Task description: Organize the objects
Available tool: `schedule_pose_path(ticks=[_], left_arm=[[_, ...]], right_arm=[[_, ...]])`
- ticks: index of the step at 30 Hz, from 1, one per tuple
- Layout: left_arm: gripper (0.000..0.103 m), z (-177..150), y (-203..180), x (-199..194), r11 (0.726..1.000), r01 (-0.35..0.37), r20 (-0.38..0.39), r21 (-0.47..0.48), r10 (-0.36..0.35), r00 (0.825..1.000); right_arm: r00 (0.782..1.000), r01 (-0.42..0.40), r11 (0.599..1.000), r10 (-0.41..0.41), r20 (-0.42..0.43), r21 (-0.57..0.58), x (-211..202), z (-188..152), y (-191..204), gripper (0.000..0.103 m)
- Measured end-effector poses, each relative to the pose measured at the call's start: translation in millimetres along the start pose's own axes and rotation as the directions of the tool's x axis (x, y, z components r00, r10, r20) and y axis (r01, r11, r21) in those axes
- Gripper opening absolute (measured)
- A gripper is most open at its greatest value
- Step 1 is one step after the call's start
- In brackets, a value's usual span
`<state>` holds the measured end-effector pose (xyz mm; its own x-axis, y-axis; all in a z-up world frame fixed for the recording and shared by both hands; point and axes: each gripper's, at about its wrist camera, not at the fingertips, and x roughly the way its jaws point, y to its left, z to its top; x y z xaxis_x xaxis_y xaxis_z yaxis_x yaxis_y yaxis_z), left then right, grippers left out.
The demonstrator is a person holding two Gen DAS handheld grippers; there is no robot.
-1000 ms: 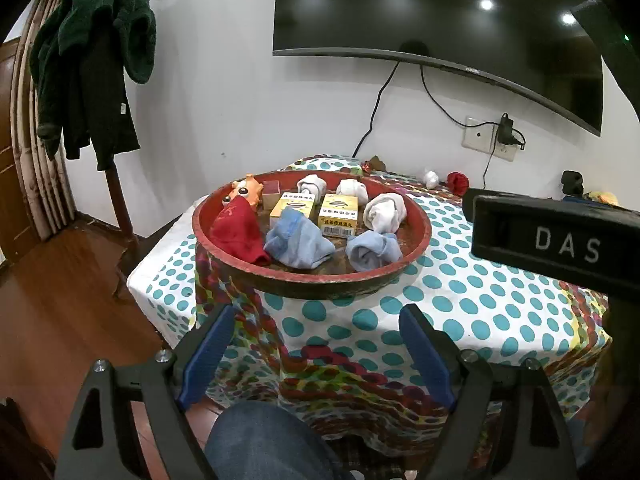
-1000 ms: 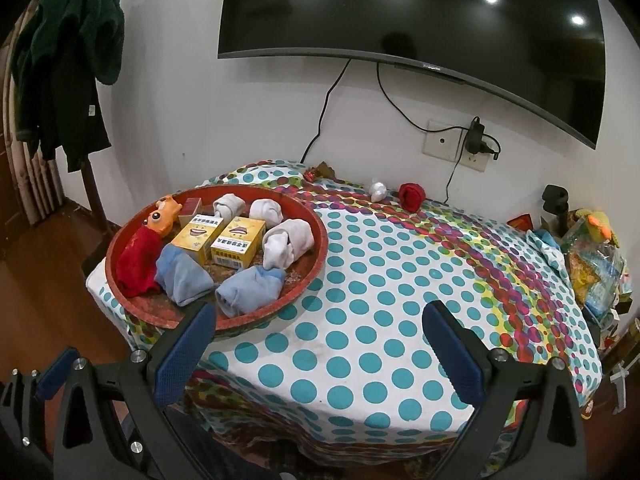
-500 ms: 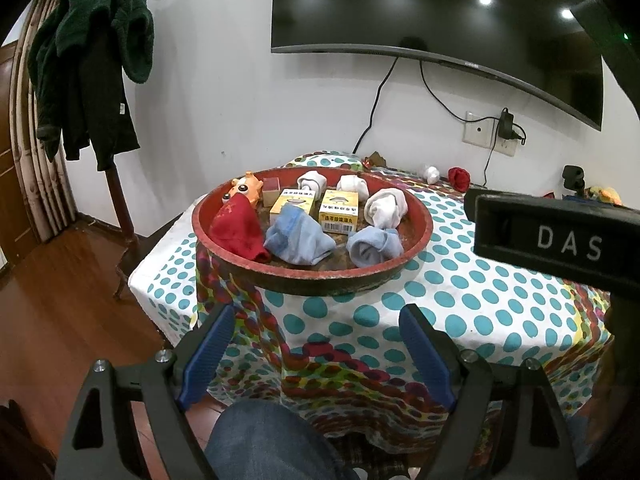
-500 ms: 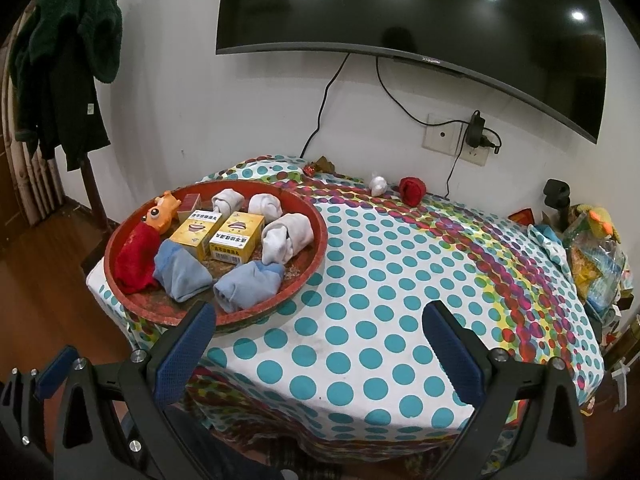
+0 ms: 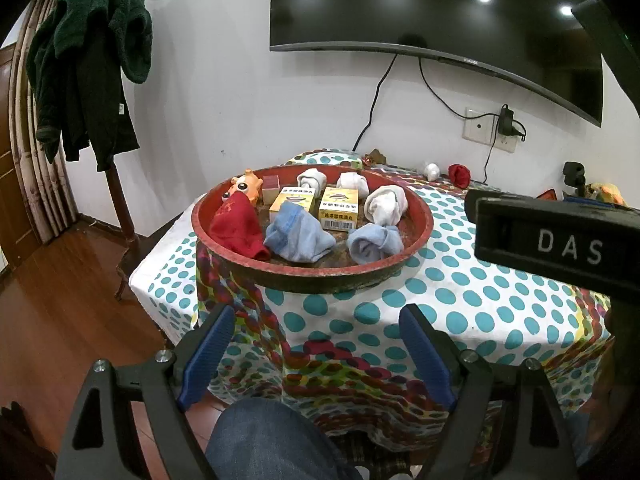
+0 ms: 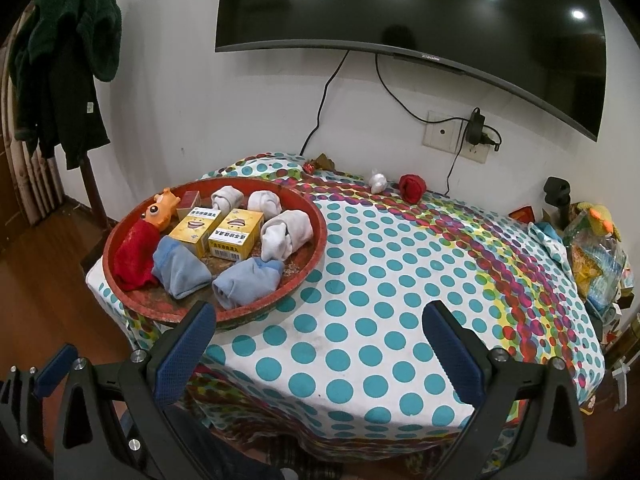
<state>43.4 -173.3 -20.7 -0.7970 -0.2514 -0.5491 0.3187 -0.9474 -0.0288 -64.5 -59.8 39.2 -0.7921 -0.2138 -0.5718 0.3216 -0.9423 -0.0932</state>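
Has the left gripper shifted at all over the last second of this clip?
No. In the left wrist view the left gripper frames the red tray and the polka-dot tablecloth almost as before, jaws wide and empty; only a tiny drift of view.

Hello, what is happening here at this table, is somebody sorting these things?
A person holds a tool in each hand, the left tool and the right tool, both open and empty, in front of the table. Nothing is being handled yet. A red tray holds rolled socks, a red cloth, two yellow boxes and an orange toy. A red sock ball and a white one lie apart near the wall.
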Motion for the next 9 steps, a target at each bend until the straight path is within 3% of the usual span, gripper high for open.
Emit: schedule_pose_path(ticks=[9], left_arm=[[0.086, -0.7, 0.2, 0.5, 1.0, 0.001, -0.002, 0.004, -0.001, 1.0]], right_arm=[[1.0, -0.003, 1.0, 0.003, -0.003, -0.001, 0.9, -1.6, 0.0, 0.103]])
